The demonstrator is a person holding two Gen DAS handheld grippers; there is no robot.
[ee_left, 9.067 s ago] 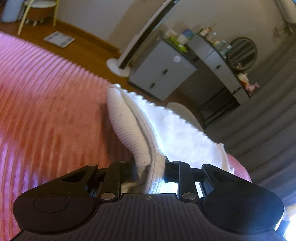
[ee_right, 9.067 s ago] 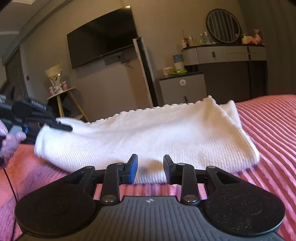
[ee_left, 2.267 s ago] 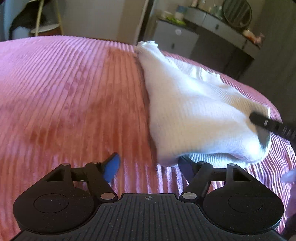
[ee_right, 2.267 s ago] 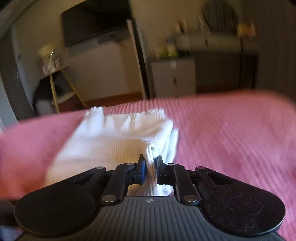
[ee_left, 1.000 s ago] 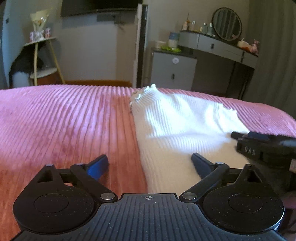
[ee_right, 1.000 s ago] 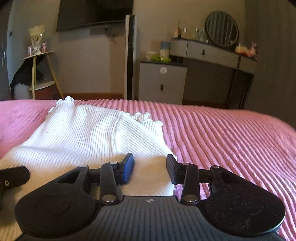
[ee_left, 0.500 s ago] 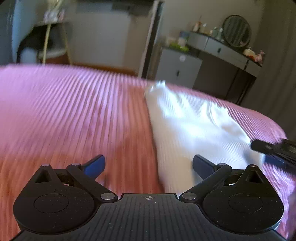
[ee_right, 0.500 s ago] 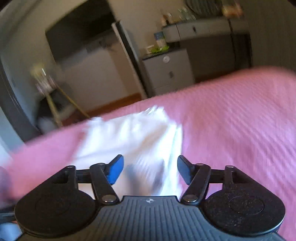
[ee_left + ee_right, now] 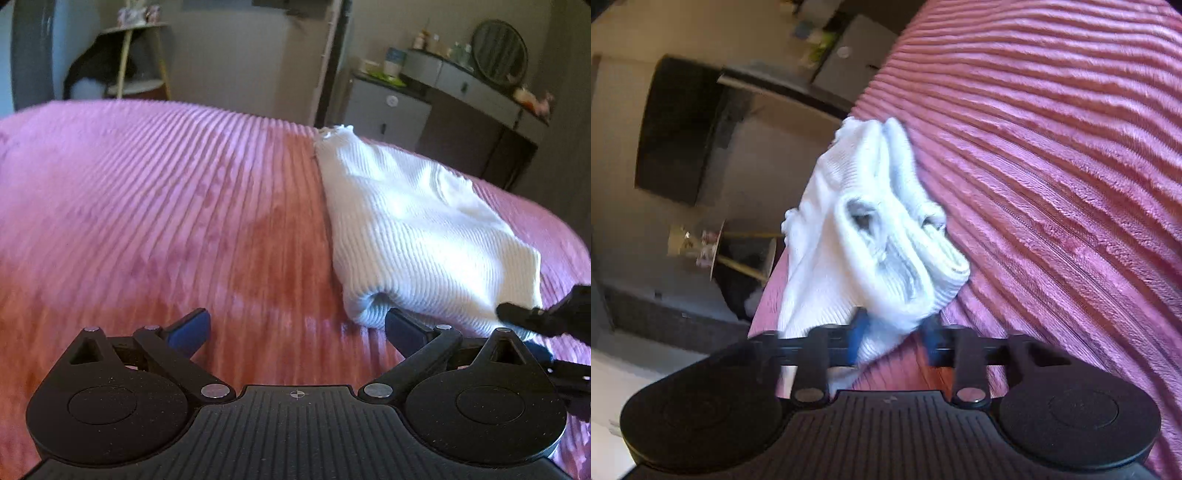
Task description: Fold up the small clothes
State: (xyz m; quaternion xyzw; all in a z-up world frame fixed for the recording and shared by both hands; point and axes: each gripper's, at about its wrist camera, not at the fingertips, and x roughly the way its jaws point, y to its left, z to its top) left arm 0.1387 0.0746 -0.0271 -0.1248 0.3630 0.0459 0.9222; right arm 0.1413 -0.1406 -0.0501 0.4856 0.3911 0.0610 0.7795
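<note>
A folded white knitted garment [image 9: 417, 229] lies on the pink ribbed bedspread [image 9: 166, 206], toward the right of the left wrist view, its rolled near edge just beyond the left gripper [image 9: 295, 328]. That gripper's fingers [image 9: 190, 328] are spread wide and hold nothing — the right-hand one sits close against the garment's near fold. At the far right edge of the same view the right gripper [image 9: 532, 317] reaches the garment's near corner. In the right wrist view, which is tilted and blurred, the bunched end of the garment [image 9: 882, 236] sits between the right gripper's [image 9: 892, 338] fingers, but the blur hides whether they are pinching it — I cannot tell.
</note>
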